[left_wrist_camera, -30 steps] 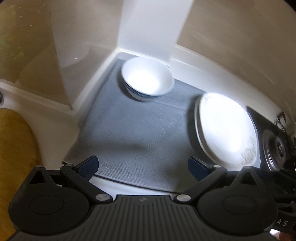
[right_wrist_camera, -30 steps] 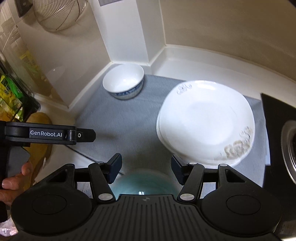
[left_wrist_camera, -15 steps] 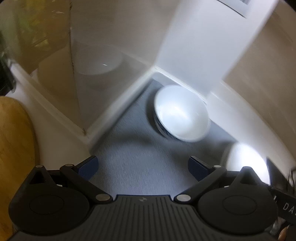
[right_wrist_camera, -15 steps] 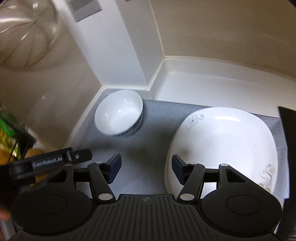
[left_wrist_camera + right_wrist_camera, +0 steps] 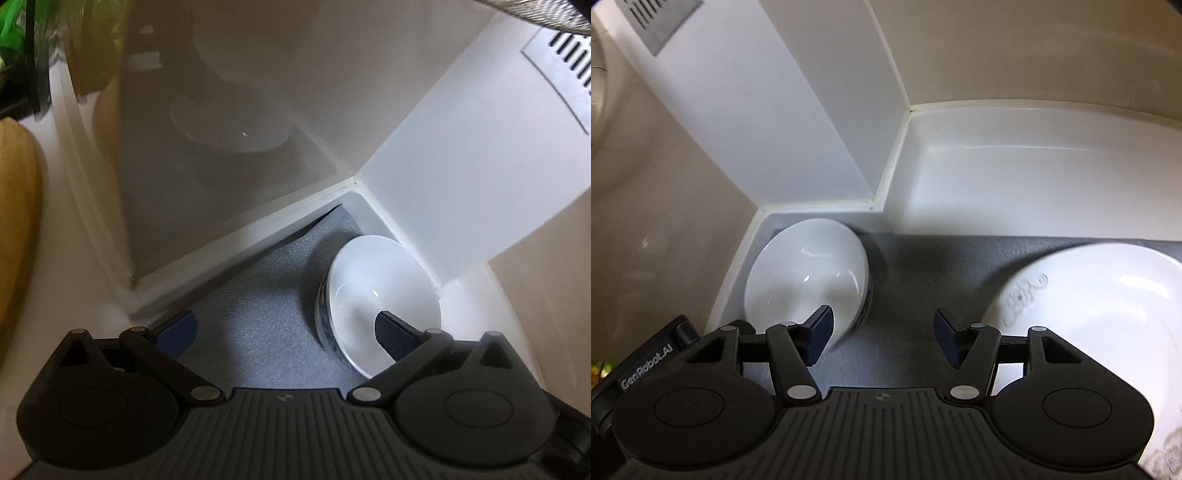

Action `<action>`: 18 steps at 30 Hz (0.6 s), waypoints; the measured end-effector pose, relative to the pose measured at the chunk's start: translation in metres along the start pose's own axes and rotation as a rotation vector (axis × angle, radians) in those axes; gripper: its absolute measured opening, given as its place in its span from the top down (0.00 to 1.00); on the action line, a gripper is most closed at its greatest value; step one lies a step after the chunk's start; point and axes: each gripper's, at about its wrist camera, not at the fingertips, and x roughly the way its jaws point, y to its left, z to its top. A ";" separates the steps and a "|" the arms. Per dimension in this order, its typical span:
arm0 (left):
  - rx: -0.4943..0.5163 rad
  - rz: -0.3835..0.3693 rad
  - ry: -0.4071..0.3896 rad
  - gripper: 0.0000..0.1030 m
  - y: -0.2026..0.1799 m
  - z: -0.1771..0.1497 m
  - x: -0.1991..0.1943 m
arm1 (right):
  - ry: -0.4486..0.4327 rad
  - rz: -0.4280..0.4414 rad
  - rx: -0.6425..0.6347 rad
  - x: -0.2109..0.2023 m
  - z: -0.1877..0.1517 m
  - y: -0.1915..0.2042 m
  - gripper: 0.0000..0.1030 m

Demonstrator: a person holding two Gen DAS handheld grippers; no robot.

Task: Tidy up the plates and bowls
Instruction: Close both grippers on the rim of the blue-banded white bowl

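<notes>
A white bowl with a blue pattern outside (image 5: 373,295) sits on a grey mat (image 5: 266,317) in the counter's back corner; it also shows in the right wrist view (image 5: 805,269). My left gripper (image 5: 286,330) is open and empty, its right finger in front of the bowl. My right gripper (image 5: 882,332) is open and empty above the mat (image 5: 923,266), between the bowl and a white plate with a grey scroll pattern (image 5: 1100,317) on the right.
White walls and a pillar (image 5: 798,110) close in the corner behind the bowl. A vent grille (image 5: 565,55) is on the pillar. A wooden board (image 5: 18,199) lies at the left. A glossy wall panel (image 5: 221,122) reflects the bowl.
Both grippers have moved forward toward the back corner. The bowl is now much closer in both views, and the plate has left the left wrist view.
</notes>
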 end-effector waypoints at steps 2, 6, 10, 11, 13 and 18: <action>-0.012 0.004 0.012 0.01 -0.001 0.001 0.007 | -0.001 -0.011 -0.004 0.010 0.003 0.001 0.39; -0.040 0.008 0.031 0.01 -0.004 0.002 0.017 | 0.014 -0.041 -0.009 0.027 0.006 0.001 0.39; -0.058 0.007 0.049 0.01 -0.010 0.006 0.038 | 0.035 -0.064 -0.020 0.042 0.007 0.004 0.39; -0.062 0.002 0.055 0.01 -0.011 0.006 0.041 | 0.039 -0.068 -0.021 0.047 0.008 0.005 0.39; -0.071 -0.010 0.074 0.01 -0.014 0.008 0.048 | 0.047 -0.069 -0.022 0.055 0.008 0.006 0.41; -0.068 -0.041 0.103 0.36 -0.014 0.007 0.053 | 0.062 -0.008 -0.043 0.059 0.009 0.012 0.91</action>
